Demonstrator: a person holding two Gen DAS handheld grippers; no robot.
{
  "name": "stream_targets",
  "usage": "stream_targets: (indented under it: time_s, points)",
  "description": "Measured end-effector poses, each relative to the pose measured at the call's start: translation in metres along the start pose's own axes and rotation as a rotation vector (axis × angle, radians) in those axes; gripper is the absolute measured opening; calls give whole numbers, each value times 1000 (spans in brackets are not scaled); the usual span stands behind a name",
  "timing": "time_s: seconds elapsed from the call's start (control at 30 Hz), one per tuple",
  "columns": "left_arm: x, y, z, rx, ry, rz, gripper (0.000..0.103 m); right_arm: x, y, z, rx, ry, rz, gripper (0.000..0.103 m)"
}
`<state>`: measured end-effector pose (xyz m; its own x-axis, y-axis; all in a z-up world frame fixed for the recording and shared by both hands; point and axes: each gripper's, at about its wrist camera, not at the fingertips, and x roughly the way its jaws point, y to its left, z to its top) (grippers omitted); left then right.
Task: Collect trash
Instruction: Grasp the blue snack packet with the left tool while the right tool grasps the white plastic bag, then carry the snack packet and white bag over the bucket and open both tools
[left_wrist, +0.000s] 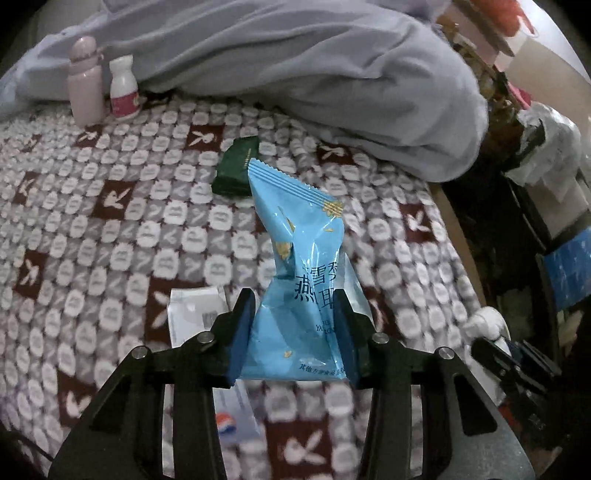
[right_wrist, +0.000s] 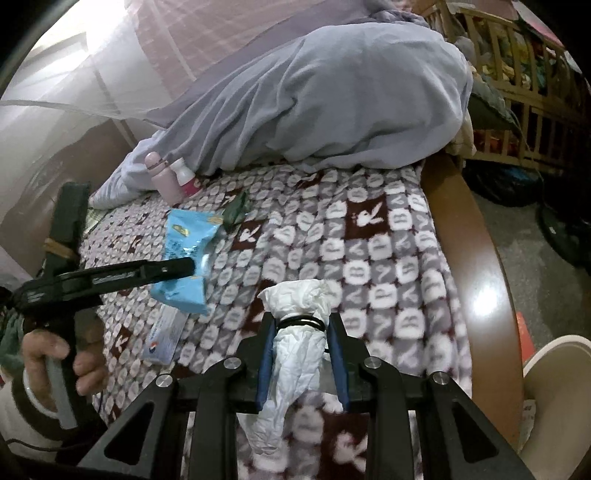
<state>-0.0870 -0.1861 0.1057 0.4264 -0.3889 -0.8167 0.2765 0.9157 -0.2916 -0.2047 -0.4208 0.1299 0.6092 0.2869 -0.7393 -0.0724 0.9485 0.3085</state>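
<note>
left gripper (left_wrist: 295, 325) jaws clamped on blue wrapper (left_wrist: 299, 258) above bed (left_wrist: 110, 221), right gripper (right_wrist: 301, 354) jaws gripping white bag (right_wrist: 295, 347), green packet (left_wrist: 236, 166) beyond

Likely a bedroom: patterned bedspread (left_wrist: 110, 221), rumpled duvet (left_wrist: 314, 74)

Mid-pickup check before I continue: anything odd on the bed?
Litter remains on the blanket: green packet, white wrapper, flat packet. Two bottles stand upright; nothing spilled.
</note>
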Motion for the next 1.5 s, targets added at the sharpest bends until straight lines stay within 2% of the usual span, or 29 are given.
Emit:
stream_targets:
  time_s: [0.3, 0.57, 1.0, 1.23, 1.5]
  points:
    - [-31, -41, -25, 84, -57, 15, 40, -23, 10, -18, -13, -9, -17, 26]
    - [-47, -77, -42, 140, -88, 9, 40, -42, 0, -30, 1, -20, -58, 26]
    - [-58, -102, -57, 197, -112, 38, 40, -69, -17, -37, 34, -64, -67, 26]
    - [-58, -115, -62, 219, -110, 22, 40, -81, -27, -42, 47, -72, -89, 26]
    - [-54, -146, -69, 273, -103, -13, 40, -100, -47, -51, 84, -85, -132, 26]
